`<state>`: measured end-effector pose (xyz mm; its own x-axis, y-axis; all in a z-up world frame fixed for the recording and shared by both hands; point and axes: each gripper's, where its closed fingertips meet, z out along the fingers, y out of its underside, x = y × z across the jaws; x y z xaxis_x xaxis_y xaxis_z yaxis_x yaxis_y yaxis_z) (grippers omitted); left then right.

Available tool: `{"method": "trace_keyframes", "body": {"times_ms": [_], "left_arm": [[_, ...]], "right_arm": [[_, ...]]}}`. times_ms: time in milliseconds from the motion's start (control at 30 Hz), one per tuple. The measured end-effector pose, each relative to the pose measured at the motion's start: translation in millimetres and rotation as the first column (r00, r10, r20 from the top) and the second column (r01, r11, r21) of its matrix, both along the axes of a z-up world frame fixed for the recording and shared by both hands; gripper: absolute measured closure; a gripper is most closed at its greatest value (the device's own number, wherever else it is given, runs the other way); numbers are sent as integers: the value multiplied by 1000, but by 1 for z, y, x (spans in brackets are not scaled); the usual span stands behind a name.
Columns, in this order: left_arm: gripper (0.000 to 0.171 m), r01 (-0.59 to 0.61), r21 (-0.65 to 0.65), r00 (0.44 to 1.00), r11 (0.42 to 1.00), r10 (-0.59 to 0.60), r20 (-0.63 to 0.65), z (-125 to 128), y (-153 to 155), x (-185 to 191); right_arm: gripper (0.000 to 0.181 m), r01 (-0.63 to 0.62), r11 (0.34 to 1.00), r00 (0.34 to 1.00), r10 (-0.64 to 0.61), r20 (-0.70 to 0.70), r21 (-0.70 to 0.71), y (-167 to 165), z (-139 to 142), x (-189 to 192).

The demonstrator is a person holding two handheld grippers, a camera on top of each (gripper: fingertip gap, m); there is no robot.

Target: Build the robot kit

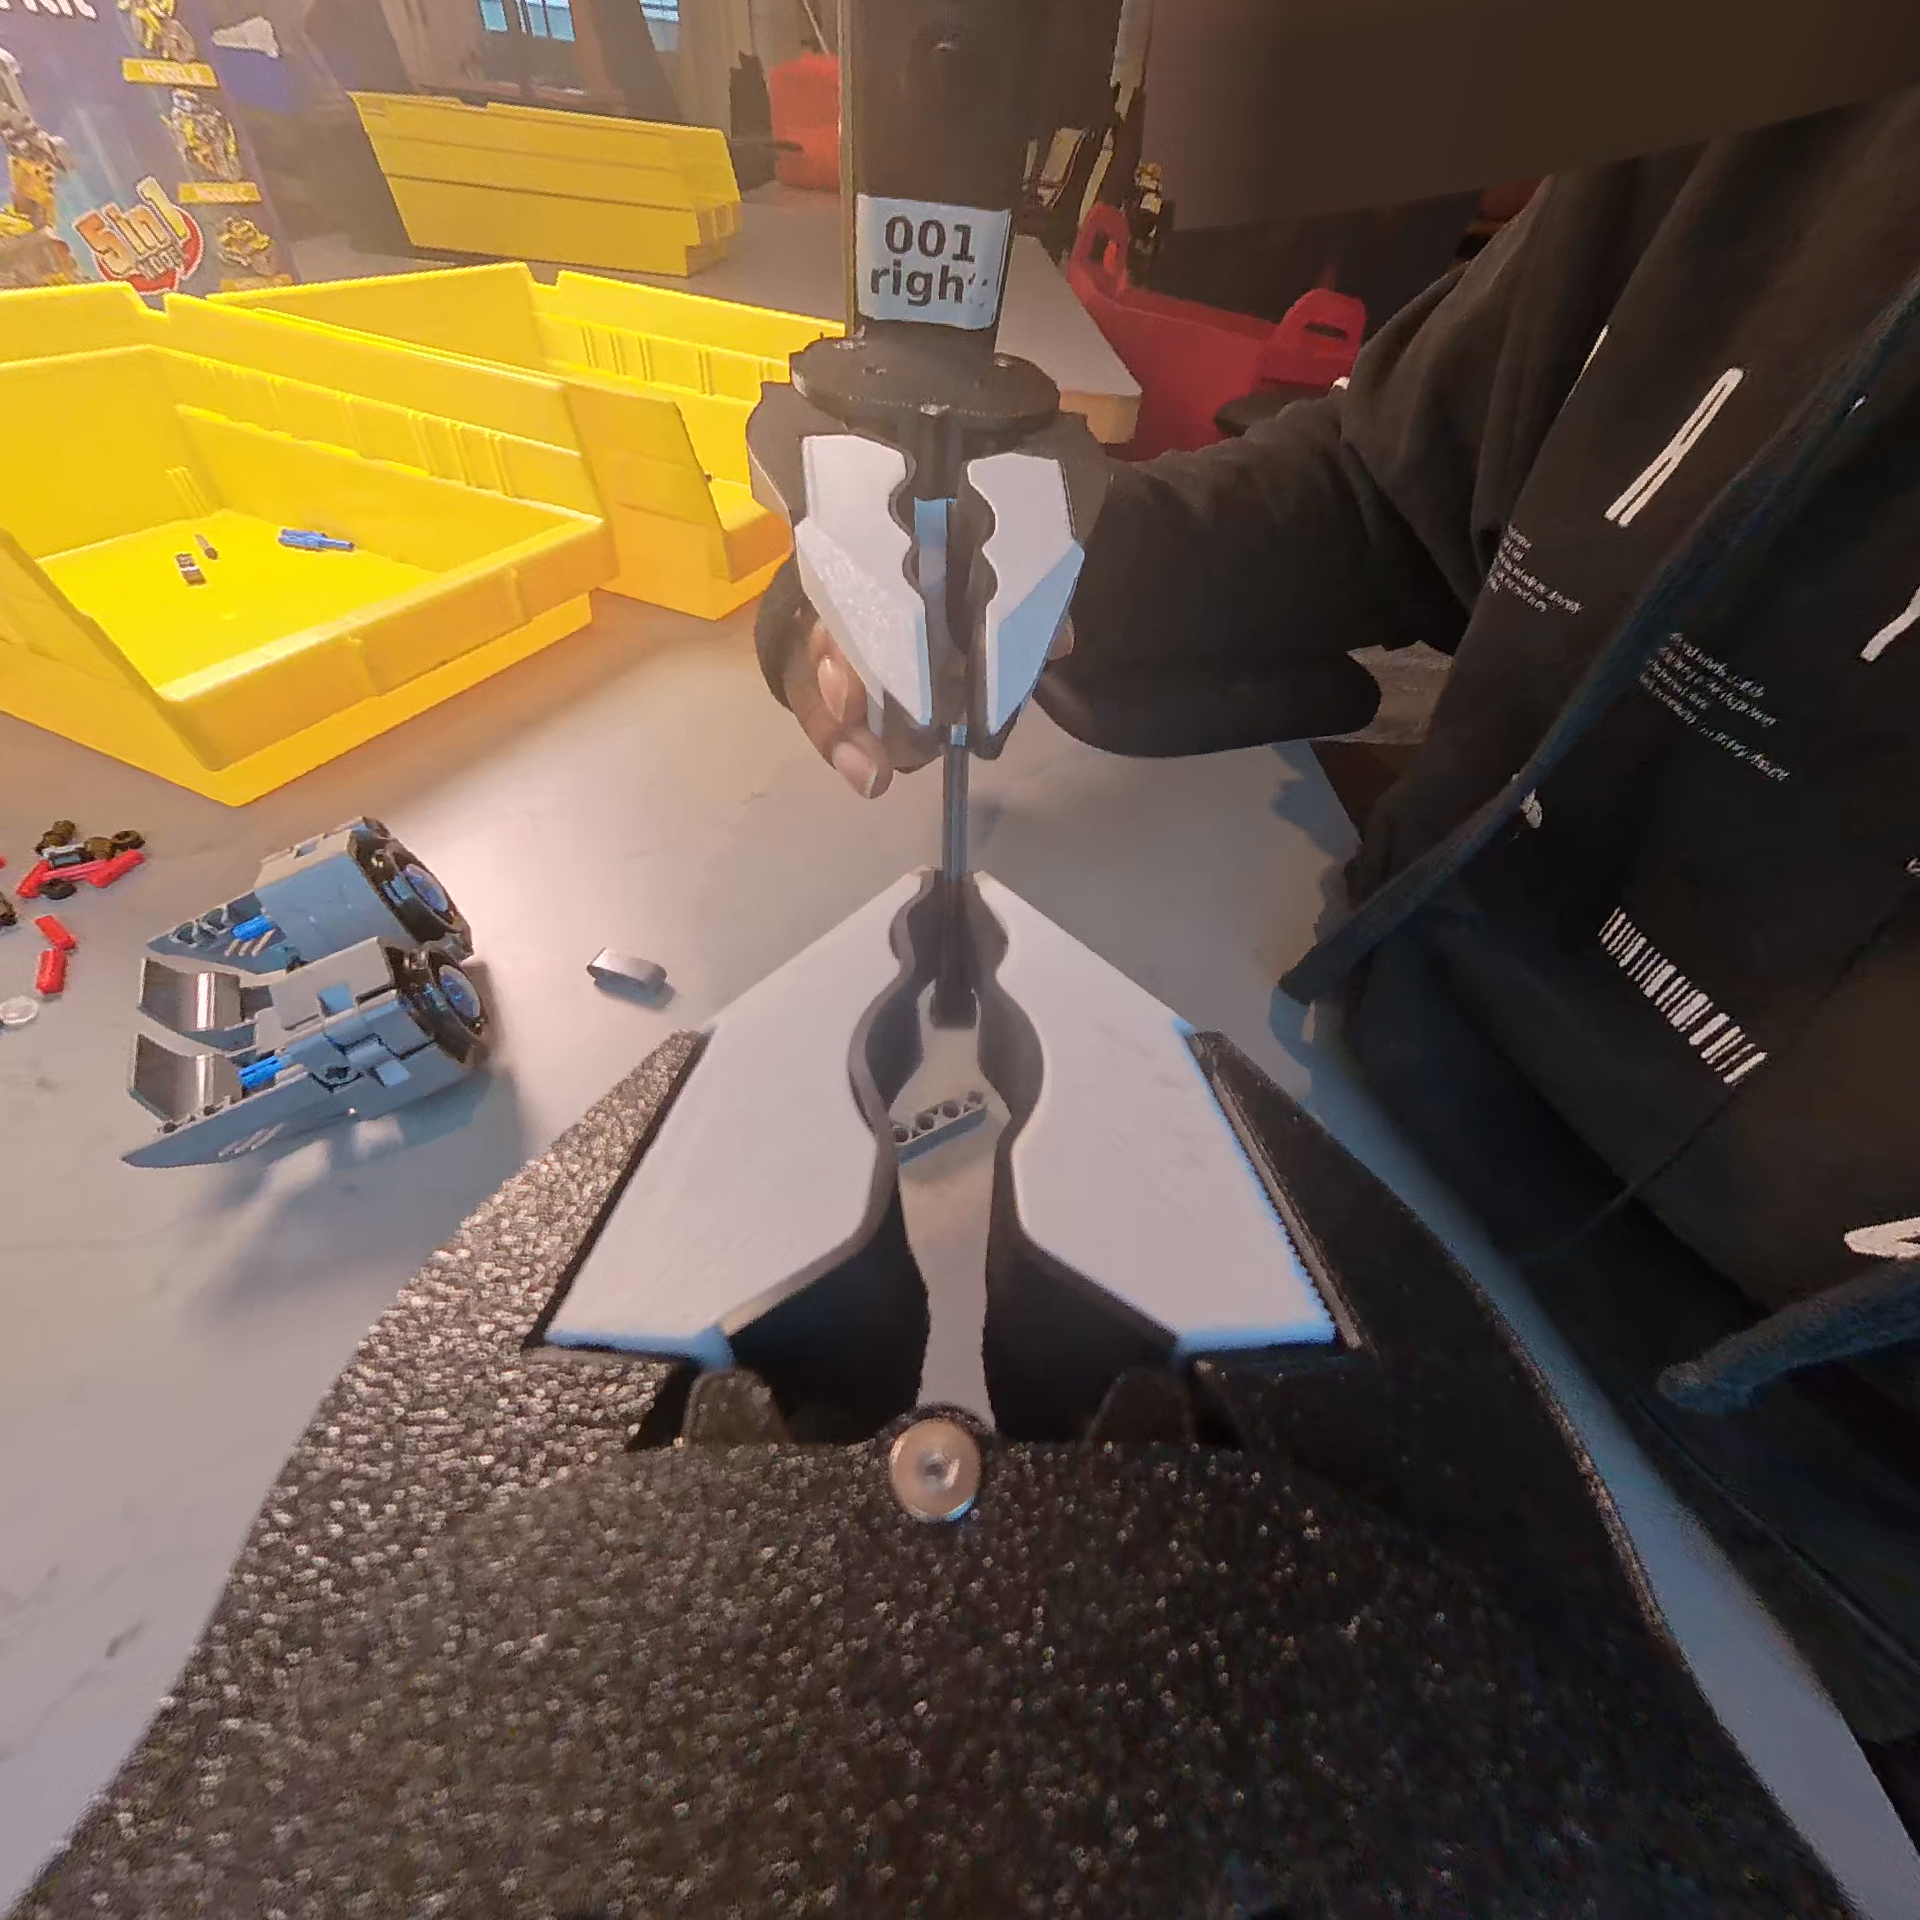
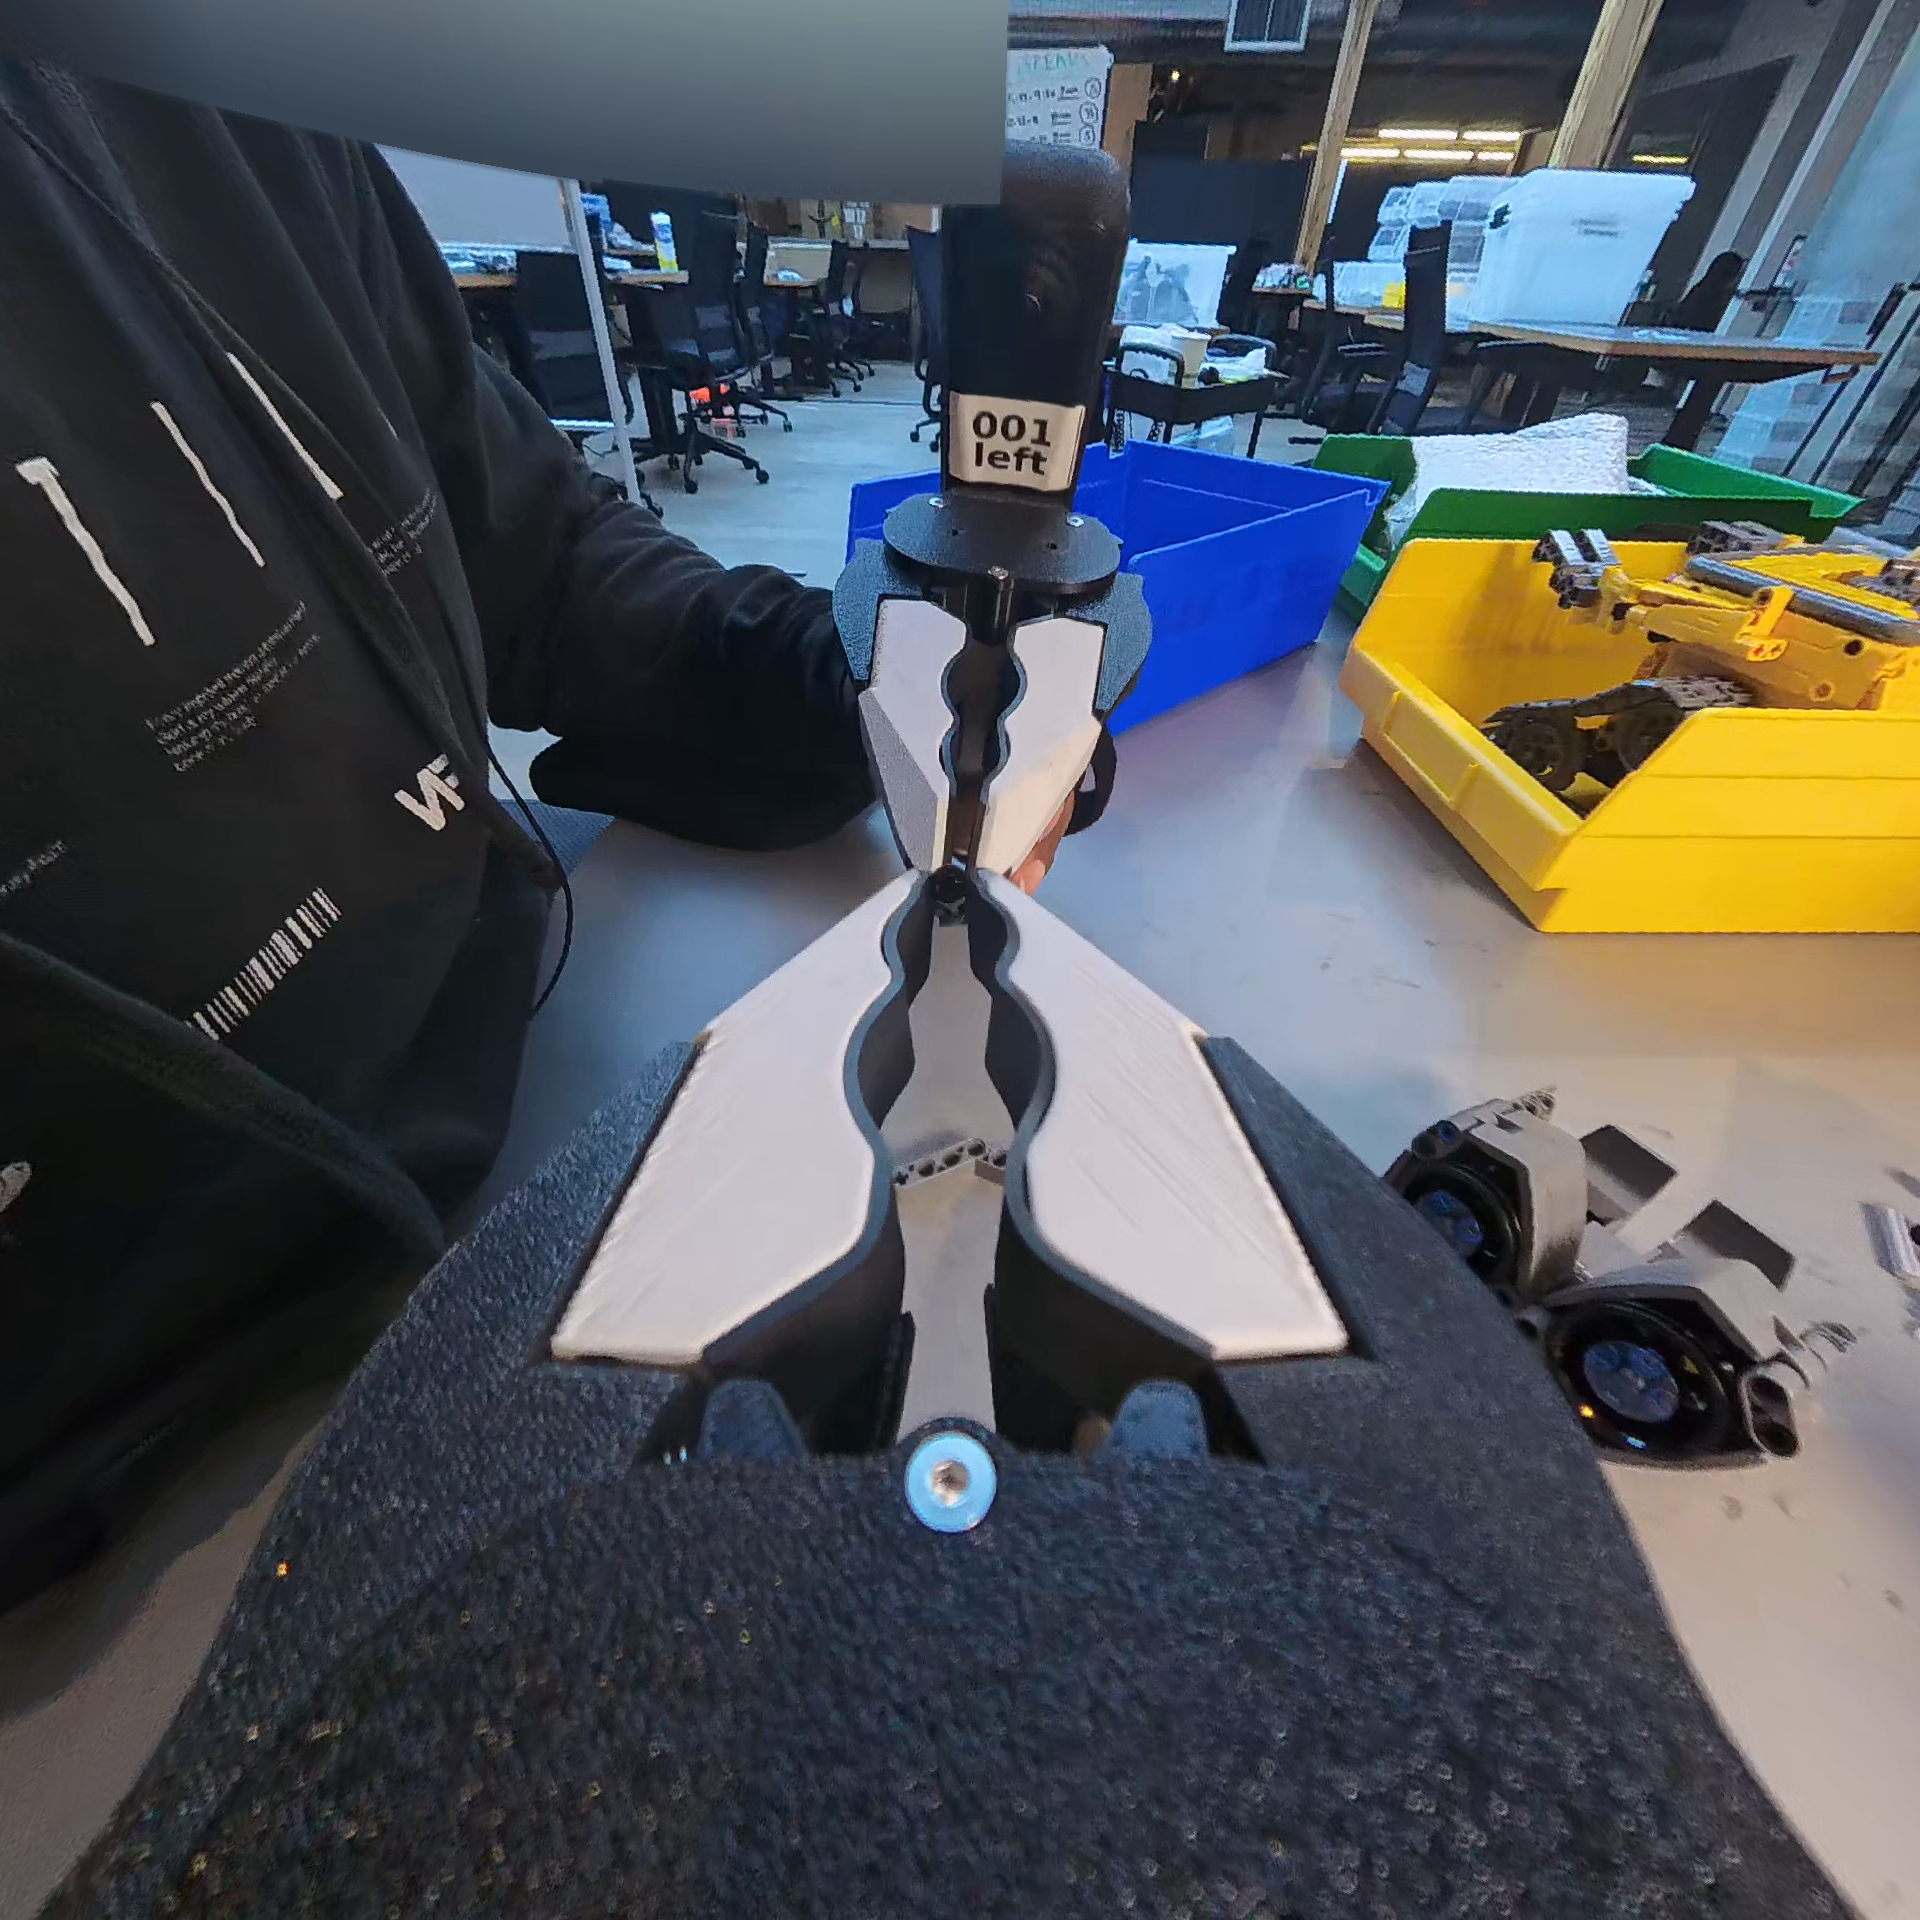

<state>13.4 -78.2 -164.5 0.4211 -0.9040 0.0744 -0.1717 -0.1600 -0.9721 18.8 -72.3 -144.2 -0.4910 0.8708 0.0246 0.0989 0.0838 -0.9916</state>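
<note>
**A:** What are the left tongs (image 1: 951, 883) doing, are they apart or together?

**B:** Tips are pinching together on the near end of a thin dark rod (image 1: 956, 821). The right tongs (image 1: 951, 727) are facing them tip to tip, clamping the far end of the same rod, which is bridging the two above the grey tabletop (image 1: 665, 831).

**A:** Anything lying around?

**B:** A grey twin-engine brick model (image 1: 322, 997) is sitting on the tabletop to the left, a small dark piece (image 1: 629, 977) is lying between it and the tongs, and yellow bins (image 1: 312, 561) are sitting farther left.
</note>
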Motion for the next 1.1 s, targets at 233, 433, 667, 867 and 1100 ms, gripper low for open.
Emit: {"method": "trace_keyframes", "body": {"times_ms": [233, 433, 667, 867, 1100], "left_arm": [[171, 5, 11, 1000, 1000, -5, -24, -4, 0, 6], [170, 7, -27, 1000, 1000, -7, -22, -7, 4, 3], [144, -28, -60, 995, 998, 34, 98, 7, 10, -10], [147, -24, -92, 990, 995, 36, 135, 8, 10, -7], [164, -23, -50, 990, 998, 30, 137, 15, 7, -5]], "right_arm": [[176, -5, 998, 997, 0, 76, 68, -4, -18, 0], [176, 11, 999, 998, -14, 66, 46, 0, -18, -4], [176, 33, 998, 999, -32, 13, -55, 14, -3, -3], [176, 38, 992, 998, -44, -48, -124, 17, 10, -1], [176, 21, 990, 997, -30, -65, -136, 12, 12, -1]]}}
